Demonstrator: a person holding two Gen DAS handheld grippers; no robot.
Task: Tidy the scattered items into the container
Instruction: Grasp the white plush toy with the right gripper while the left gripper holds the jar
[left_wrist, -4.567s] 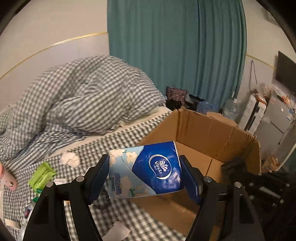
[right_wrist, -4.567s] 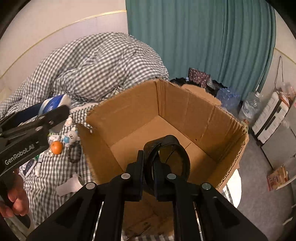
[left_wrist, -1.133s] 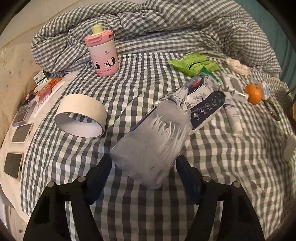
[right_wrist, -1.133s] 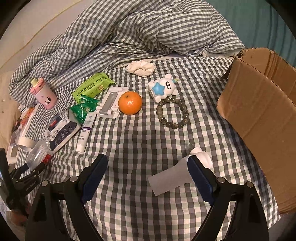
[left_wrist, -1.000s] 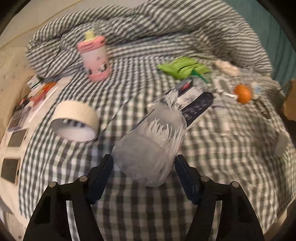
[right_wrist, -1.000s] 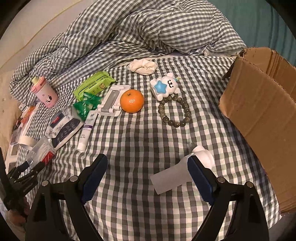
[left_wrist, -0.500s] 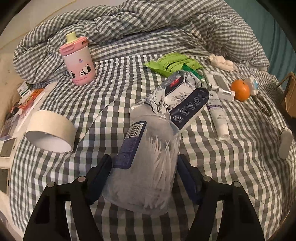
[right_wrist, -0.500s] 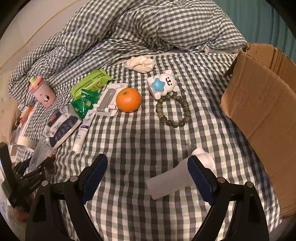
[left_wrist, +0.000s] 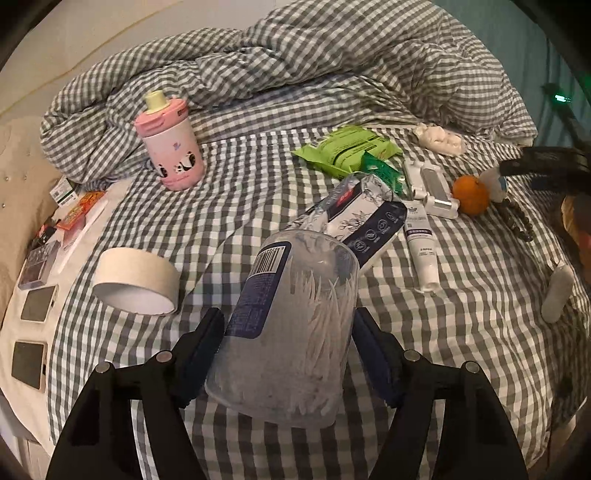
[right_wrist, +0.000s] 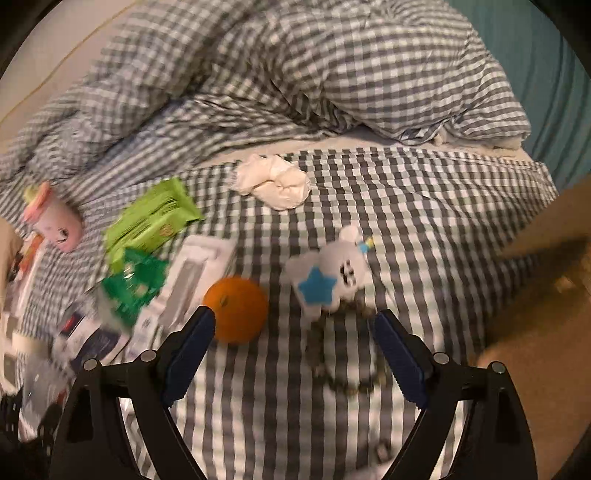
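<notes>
My left gripper (left_wrist: 288, 321) is shut on a clear plastic jar of white swabs (left_wrist: 295, 332) with a dark blue label, held tilted above the checked bedsheet (left_wrist: 229, 206). My right gripper (right_wrist: 295, 317) hangs over the sheet with its jaws closing and nothing pressed between the pads. Below and between its fingers lies a dark bead bracelet (right_wrist: 343, 358), blurred. An orange (right_wrist: 236, 310) sits by its left fingertip. A white bear toy with a blue star (right_wrist: 328, 277) lies just beyond. The cardboard box (right_wrist: 546, 314) shows blurred at the right edge.
On the bed lie a pink cup (left_wrist: 170, 147), a tape roll (left_wrist: 135, 284), a green wipes pack (left_wrist: 343, 151), a dark pouch (left_wrist: 365, 221), a white tube (left_wrist: 421, 243) and a white cloth (right_wrist: 273, 181). Phones (left_wrist: 29, 362) line the left edge. A bunched duvet (left_wrist: 295, 62) fills the back.
The right gripper has swept forward over the bed to the orange, toy and bracelet, its jaws a little narrower; the white roll has left its view. The left gripper keeps the jar and has shifted slightly.
</notes>
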